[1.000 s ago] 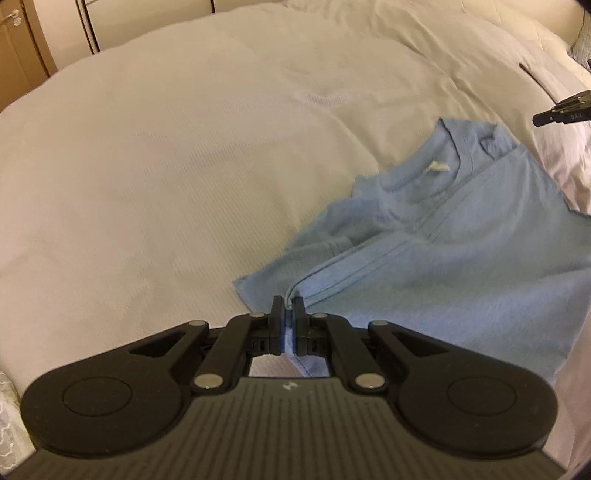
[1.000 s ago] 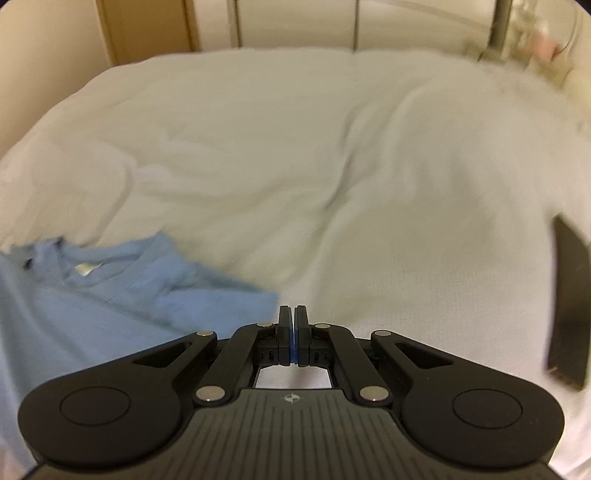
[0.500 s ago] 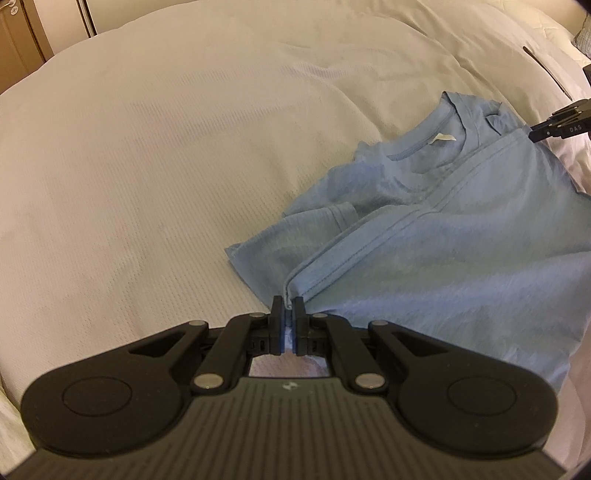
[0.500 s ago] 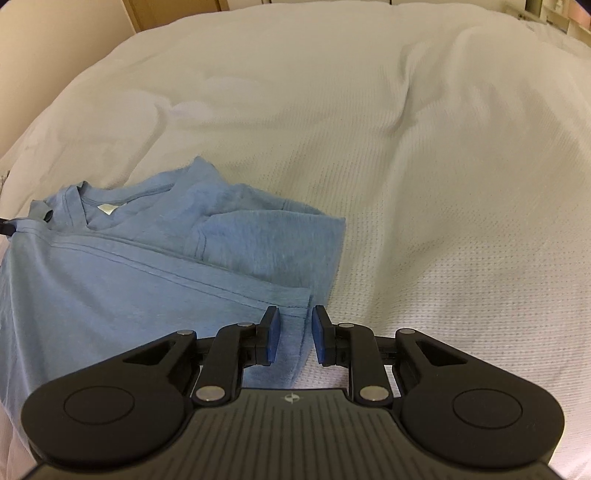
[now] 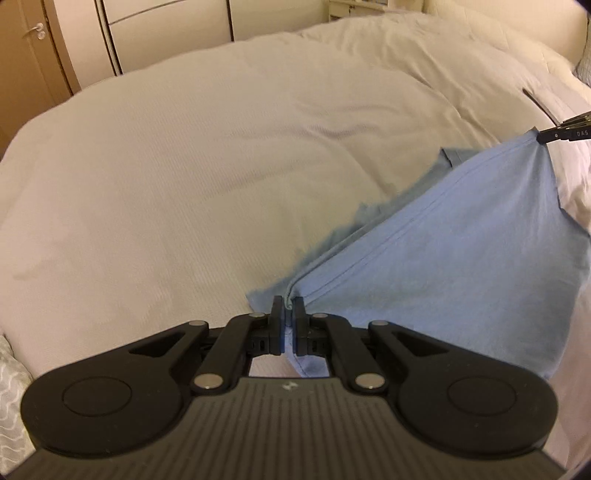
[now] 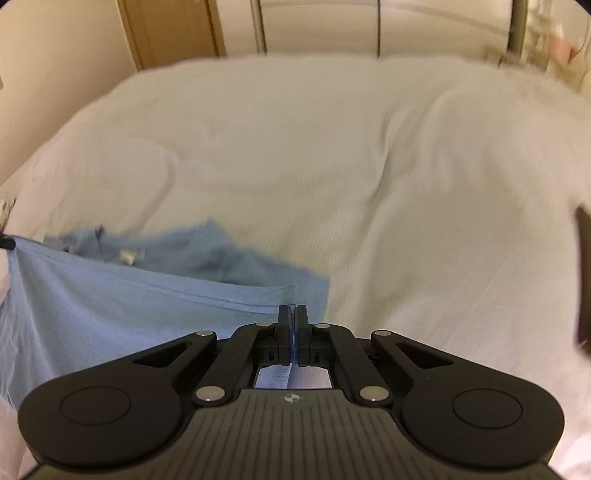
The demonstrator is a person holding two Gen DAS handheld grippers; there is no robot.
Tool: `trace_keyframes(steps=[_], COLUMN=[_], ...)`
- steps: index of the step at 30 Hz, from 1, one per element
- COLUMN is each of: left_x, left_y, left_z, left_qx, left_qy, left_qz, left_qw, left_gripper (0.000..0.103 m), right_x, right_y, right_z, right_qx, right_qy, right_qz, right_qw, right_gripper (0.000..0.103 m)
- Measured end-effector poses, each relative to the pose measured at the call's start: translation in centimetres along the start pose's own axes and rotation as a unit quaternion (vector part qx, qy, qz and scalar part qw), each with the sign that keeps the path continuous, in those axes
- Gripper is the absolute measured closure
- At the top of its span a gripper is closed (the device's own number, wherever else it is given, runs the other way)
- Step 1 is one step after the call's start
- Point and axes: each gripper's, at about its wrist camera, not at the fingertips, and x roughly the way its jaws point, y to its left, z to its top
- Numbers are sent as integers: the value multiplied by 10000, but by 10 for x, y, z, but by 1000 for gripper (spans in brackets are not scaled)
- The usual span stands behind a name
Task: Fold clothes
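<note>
A light blue T-shirt [image 5: 461,266] lies partly folded on a white bed. My left gripper [image 5: 288,306] is shut on its hemmed edge at one corner. My right gripper [image 6: 293,314] is shut on the same hemmed edge at the other corner of the T-shirt [image 6: 110,310]. The edge is stretched taut between the two and lifted off the bed. The right gripper's tip [image 5: 565,133] shows at the far right of the left wrist view, pinching the cloth. The collar with its white tag [image 6: 129,255] lies beneath the lifted layer.
The white bedspread [image 5: 221,166] fills both views. A dark flat object [image 6: 583,273] lies on the bed at the right edge of the right wrist view. Wardrobe doors [image 5: 155,33] stand beyond the bed. A patterned pillow [image 5: 11,391] is at the lower left.
My right gripper, open half a second ago, has shut on the shirt's hem. Both grippers have lifted the edge and pulled it taut.
</note>
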Motion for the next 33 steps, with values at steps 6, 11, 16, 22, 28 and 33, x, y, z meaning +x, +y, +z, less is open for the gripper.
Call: trace_keyframes(steps=[6,11,16,22,28,33], left_x=[26,55,75,80,45,18], left_y=[5,13,21,34,21,-39], left_z=[13,16,10,3,-1,-20], left_qx=[96,-19,-272,-856,-808,-305], left_qy=[70,218,398,488,335,414], left_qz=[35,51,91,351,453,-253], left_qw=[9999,9997,9988,9945,9951,9984], left_gripper=[102,102,101,90,91,90], right_x=[21,44,68,81,52,21], right_y=[-4,-7,-11,-20,-5,36], right_z=[20,24,23,18,9,-28], right_qx=[-45,-101,-105,110,143,-25], right_qy=[-113,-56,81,157,39,339], right_qz=[-125,-209,-269,-514,-405,231], right_qw=[9998,9997,9995,9985,9991,9992], right_gripper=[103,103,103,97,93,92])
